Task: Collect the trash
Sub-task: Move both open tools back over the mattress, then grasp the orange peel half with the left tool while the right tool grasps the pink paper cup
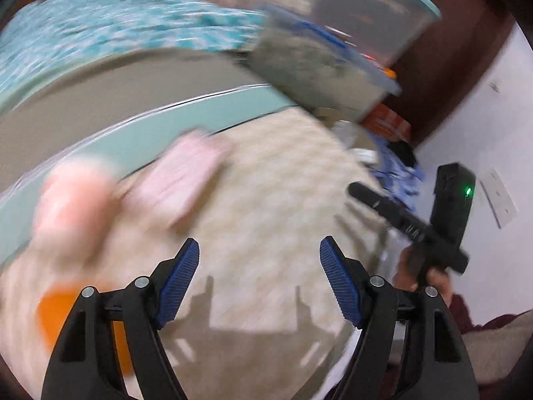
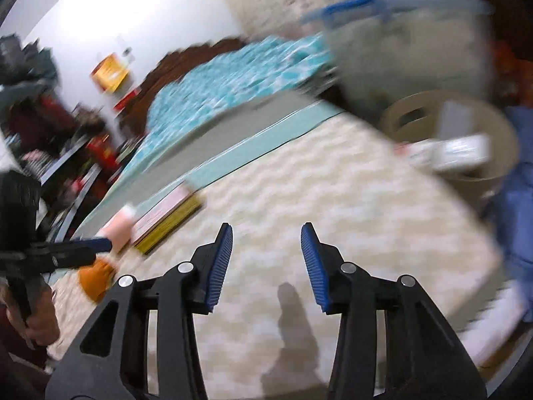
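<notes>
Both views are smeared by motion blur. In the left wrist view the left gripper point(image 1: 260, 280) stands at the bottom centre with its blue-padded jaws wide apart and nothing between them, over a cream woven bedcover point(image 1: 266, 200) that fills the middle of the frame with open room. Toward the left edge lie a pale pink bottle point(image 1: 73, 206), a flat pink packet point(image 1: 186, 173) and an orange crumpled wrapper point(image 1: 53, 313), all apart from the pads. In the right wrist view the right gripper point(image 2: 266, 263) sits at the bottom centre, its jaws moderately parted and empty above bare bedcover. A beige round bin point(image 2: 466, 140), holding white cartons, stands at the bedcover's right edge, in the upper right of the frame.
</notes>
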Tool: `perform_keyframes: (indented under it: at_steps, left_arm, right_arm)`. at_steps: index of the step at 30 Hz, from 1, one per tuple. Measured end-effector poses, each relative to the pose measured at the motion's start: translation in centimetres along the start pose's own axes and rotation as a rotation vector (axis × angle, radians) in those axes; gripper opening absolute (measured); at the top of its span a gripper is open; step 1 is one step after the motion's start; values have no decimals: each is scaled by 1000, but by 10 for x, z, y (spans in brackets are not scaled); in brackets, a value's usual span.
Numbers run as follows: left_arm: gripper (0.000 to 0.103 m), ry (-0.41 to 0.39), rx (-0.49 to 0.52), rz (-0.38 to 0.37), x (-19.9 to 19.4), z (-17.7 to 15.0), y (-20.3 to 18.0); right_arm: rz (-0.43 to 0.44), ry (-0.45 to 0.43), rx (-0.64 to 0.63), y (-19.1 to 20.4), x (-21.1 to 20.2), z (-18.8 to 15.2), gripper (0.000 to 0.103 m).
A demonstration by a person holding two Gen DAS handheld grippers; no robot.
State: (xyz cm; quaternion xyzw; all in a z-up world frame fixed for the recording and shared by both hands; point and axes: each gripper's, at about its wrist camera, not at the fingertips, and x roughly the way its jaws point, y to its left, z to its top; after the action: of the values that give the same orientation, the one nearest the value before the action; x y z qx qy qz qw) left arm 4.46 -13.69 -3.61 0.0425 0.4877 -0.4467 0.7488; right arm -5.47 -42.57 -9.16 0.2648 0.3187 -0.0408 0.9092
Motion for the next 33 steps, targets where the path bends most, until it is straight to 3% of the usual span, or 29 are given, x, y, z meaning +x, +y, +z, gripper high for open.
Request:
perform_keyframes:
  at_steps: [3,6,9,11,15,21,24,26,30,33]
  left_arm:
    - [71,-61,-113,50,-41,-28,43]
    - [71,-123,-202,59,-70,-45,71]
    - [70,-154,-263,46,-83,-58,92]
    - [71,-158,-283,41,-84,-63,98]
    - [72,-152,-318,24,-81,-72,112]
    - [76,-123,-420,-85,-55,-74,130]
    - [77,-127,-380,-22,-49,-67,120]
    - [51,-119,-353,49,-45,-65,117]
    - [40,-127,-399,-47,-50,-69,129]
    - [38,-169,-411,-45,-69,-75,137]
  right_arm:
    - [63,72,-40,31,22,-6,45]
    - [163,168,-79,73,47,-18,46]
    - [208,233,-154,113,69,-32,45]
    - [233,270,-188,135,81,-38,40]
    - [273,285,-271,177,90,-46,40]
    - [269,344,-304,198,114,-57,39]
    - [267,344,-305,196,114,-55,39]
    - [271,346,-309,197,114,-55,39]
    - [280,335,-352,200,108,-48,41]
    - [256,274,-356,204,103,-31,60]
